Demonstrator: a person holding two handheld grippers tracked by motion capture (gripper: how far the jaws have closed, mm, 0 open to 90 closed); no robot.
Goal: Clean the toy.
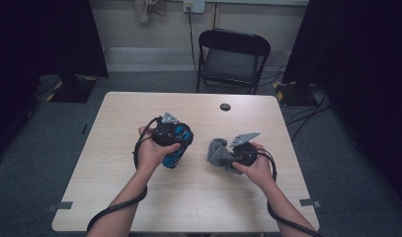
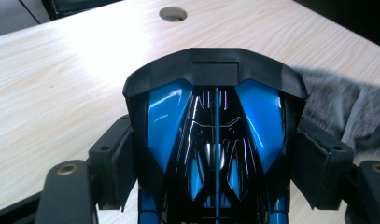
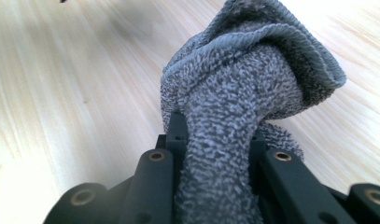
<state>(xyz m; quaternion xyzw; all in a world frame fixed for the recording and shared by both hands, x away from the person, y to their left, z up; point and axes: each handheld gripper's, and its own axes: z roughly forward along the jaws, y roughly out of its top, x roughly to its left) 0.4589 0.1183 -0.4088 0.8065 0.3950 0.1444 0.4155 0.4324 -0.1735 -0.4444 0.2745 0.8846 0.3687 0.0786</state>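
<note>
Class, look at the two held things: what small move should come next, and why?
Probably bring the grey cloth across to the blue and black toy car and start wiping it. The right tool is shut on the bunched cloth, the left tool grips the car by its sides, and a gap of bare table separates them.

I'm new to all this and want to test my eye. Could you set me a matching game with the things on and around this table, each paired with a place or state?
Things:
1. blue and black object
2. grey cloth
3. round hole
4. black chair

Places or states:
A. behind the table's far edge
B. clamped in the right tool
C. in the tabletop near its far edge
D. between the jaws of the left tool

Pairs: 1-D, 2-B, 3-C, 4-A
</note>
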